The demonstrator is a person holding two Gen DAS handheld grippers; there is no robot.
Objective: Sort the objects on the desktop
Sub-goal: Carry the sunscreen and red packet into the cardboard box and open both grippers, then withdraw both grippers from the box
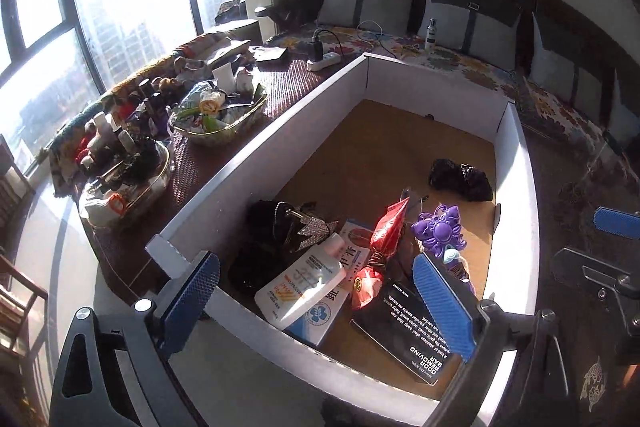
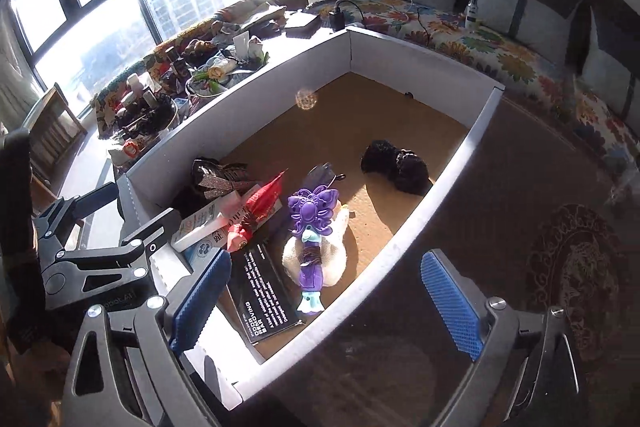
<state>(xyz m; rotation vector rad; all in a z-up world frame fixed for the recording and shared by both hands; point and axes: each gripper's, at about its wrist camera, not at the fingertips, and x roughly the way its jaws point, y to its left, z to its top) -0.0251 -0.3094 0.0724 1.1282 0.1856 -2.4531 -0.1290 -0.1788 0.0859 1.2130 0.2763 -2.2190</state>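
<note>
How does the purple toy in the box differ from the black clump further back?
The purple toy is glossy, long and moulded; the black clump is dull, rounded and lumpy. The purple toy lies on a white pouch among other items; the black clump sits alone on bare cardboard. Both lie inside the white box.

Left tongs [image 1: 316, 301] gaping, tilted down — right tongs [image 2: 326, 297] likewise, nothing gripped.

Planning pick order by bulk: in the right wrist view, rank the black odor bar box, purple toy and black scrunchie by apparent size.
1. black odor bar box
2. purple toy
3. black scrunchie, though it lies farther away, so unsure.
</note>
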